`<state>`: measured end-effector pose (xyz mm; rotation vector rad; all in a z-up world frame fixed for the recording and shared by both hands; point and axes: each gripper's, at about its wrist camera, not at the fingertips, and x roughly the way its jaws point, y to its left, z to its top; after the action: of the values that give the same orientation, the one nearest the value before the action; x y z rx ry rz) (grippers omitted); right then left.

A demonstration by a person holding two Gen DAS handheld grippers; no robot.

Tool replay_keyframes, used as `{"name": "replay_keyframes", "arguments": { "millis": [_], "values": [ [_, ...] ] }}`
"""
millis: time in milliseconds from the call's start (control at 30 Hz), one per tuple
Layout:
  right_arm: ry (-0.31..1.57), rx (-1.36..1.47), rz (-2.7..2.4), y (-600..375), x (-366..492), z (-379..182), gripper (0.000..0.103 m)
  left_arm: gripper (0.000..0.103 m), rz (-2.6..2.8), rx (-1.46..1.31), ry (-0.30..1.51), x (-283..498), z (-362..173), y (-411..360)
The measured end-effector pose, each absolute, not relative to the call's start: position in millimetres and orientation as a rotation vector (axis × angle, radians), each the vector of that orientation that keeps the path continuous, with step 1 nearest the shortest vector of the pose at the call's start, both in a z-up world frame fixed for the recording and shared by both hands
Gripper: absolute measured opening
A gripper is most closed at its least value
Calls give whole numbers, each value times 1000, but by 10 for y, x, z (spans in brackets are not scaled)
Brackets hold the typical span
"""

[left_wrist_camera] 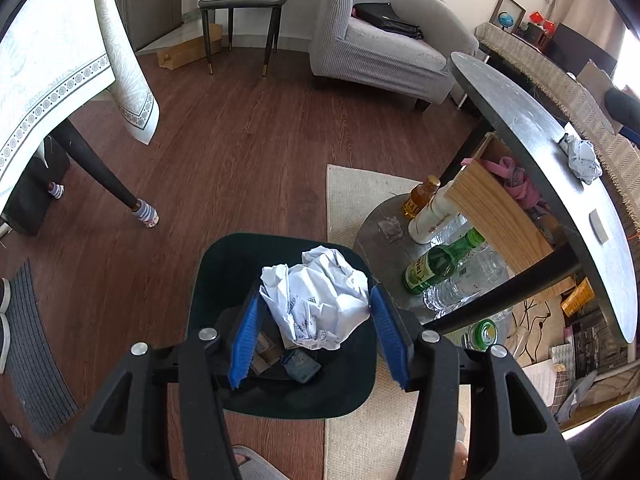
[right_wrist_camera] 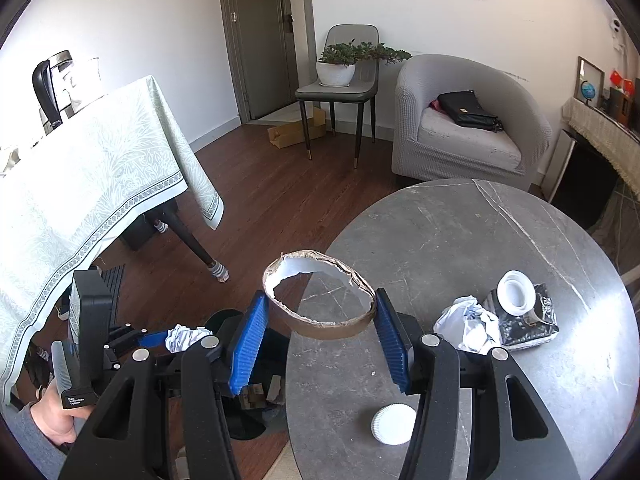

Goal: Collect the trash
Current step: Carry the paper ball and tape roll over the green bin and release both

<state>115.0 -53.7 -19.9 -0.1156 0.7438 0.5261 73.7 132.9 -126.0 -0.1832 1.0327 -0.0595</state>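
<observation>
Clamping half-wide, the left gripper [left_wrist_camera: 316,312] holds crumpled paper [left_wrist_camera: 316,304] and the right gripper [right_wrist_camera: 320,320] a cardboard ring [right_wrist_camera: 320,298].

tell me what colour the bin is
Black, or very dark green; the bin shows best in the left wrist view.

The dark bin [left_wrist_camera: 224,280] is being viewed steeply from close above by the left wrist camera; the round table [right_wrist_camera: 480,240] is being overlooked by the right. The grey armchair [left_wrist_camera: 380,48] is being shared far off.
</observation>
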Motion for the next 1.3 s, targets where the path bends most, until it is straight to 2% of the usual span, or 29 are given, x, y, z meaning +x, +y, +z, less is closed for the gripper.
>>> {"name": "replay_keyframes", "arguments": {
  "millis": [233,567,833,1067,1300],
  "values": [
    [765,-135,572,-211,1157,-299,54,63,-45,-162,1069,666,-1354,1473],
    [798,-177,640,251,1101,-435,54,60,-25,-217,1003,537,-1148,1767],
    [848,-227,678,555,1058,-675,54,51,-21,-240,929,432,-879,1903],
    [913,-271,693,789,1065,-989,54,38,-22,-250,875,366,-654,1989],
    [993,-323,702,912,1045,-1377,54,33,-36,-257,819,314,-412,1972]
  ]
}}
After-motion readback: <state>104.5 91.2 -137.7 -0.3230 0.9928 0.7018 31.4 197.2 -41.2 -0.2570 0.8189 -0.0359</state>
